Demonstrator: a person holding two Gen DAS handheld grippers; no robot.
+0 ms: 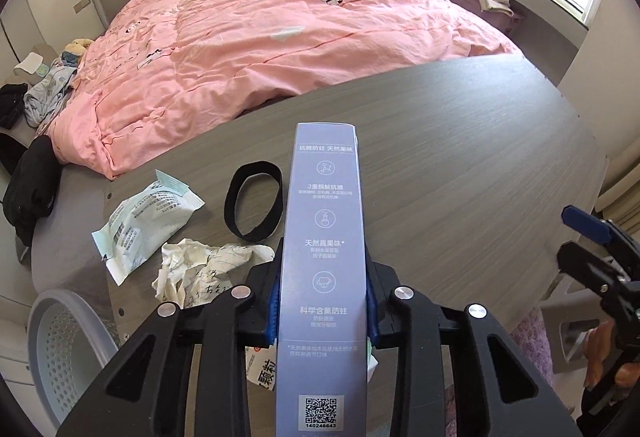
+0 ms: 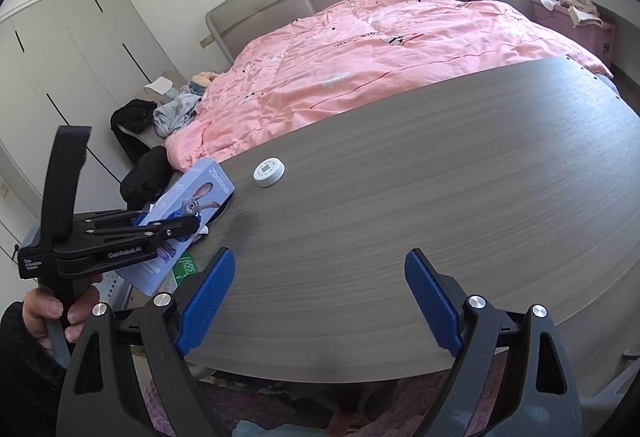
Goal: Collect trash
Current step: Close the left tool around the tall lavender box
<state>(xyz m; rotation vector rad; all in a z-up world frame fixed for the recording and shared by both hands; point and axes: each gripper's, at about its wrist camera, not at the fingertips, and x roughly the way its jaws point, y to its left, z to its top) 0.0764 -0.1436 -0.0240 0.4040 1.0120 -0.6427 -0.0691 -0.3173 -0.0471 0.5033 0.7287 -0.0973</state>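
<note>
My left gripper is shut on a long lilac toothpaste box and holds it above the grey wooden table; the box also shows in the right wrist view, clamped in the left gripper. On the table to its left lie a pale green wrapper, a crumpled paper and a black band. A printed packet lies partly hidden under the gripper. My right gripper is open and empty over the table's near edge. A white round cap sits on the table.
A grey perforated basket stands below the table's left end. A bed with a pink duvet lies behind the table. Clothes pile at the bed's left. A pink bin stands by the window.
</note>
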